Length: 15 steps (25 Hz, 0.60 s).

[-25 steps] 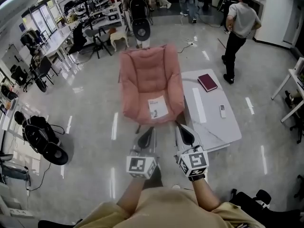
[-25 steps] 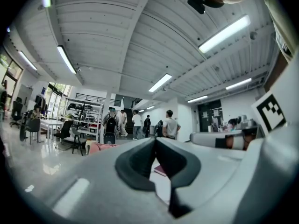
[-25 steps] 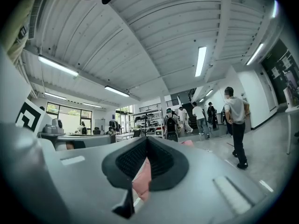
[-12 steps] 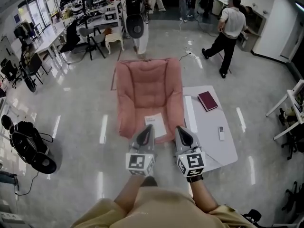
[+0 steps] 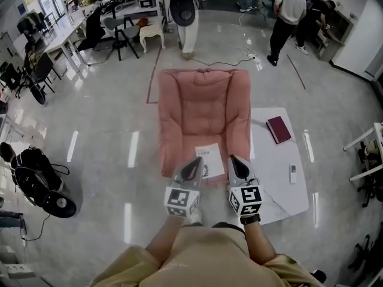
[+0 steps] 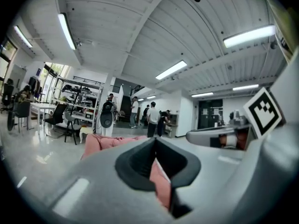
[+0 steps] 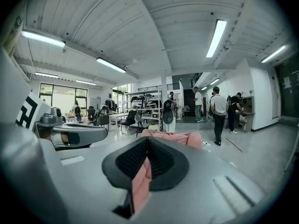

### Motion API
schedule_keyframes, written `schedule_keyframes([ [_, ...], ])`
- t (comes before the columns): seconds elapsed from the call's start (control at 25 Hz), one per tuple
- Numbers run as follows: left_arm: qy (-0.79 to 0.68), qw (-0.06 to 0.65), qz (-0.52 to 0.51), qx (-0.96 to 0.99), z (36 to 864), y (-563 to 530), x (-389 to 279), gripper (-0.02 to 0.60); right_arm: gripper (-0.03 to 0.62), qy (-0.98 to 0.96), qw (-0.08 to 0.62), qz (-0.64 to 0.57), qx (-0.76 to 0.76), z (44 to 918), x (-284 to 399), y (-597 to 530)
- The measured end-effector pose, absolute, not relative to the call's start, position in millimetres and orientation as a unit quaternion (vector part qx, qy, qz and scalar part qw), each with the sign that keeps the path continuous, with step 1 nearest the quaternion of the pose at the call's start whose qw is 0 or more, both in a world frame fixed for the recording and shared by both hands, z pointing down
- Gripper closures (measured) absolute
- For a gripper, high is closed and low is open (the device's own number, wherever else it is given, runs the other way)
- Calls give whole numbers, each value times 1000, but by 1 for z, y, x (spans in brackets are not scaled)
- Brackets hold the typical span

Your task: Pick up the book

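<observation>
A white booklet [image 5: 210, 160] lies on the seat of a pink armchair [image 5: 200, 109]. A dark red book [image 5: 278, 129] lies on the low white table [image 5: 272, 187] to the chair's right. Both grippers are held side by side at the seat's front edge, jaws shut and empty. My left gripper [image 5: 194, 162] ends just left of the booklet, and my right gripper [image 5: 234, 160] just right of it. In the left gripper view the shut gripper [image 6: 155, 143] points level over the armchair [image 6: 100, 143]. The right gripper view shows the same: shut gripper [image 7: 147, 143], armchair [image 7: 174, 136] beyond.
A remote [image 5: 292, 173] lies on the table's right part. Black bags [image 5: 37, 172] sit on the floor at left. A standing fan [image 5: 182, 8] and people [image 5: 288, 11] are beyond the chair. Desks and office chairs [image 5: 90, 28] fill the far left.
The whole view has closed in on the armchair. Both shut grippers now reach the seat's front edge, either side of the booklet. A person at the back has walked away.
</observation>
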State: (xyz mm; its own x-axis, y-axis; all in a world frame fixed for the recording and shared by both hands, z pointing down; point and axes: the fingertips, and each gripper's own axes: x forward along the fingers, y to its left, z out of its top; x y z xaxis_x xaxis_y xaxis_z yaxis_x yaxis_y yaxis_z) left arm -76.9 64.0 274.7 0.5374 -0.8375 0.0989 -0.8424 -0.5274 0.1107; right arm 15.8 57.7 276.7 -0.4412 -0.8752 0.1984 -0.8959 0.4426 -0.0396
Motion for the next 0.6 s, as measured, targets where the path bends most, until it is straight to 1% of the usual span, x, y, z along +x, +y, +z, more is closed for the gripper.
schedule_keyframes([
  [0.12, -470, 108, 40, 875, 314, 44, -89, 578, 588, -848, 123, 86, 508, 315, -3, 43],
  [0.24, -462, 156, 62, 871, 363, 34, -87, 577, 588, -840, 168, 121, 503, 363, 4, 34],
  [0.4, -450, 211, 92, 863, 422, 12, -77, 577, 568, -828, 201, 176, 493, 422, 23, 8],
  [0.6, -446, 279, 133, 840, 489, -18, -81, 577, 558, -815, 244, 252, 461, 496, 32, -27],
])
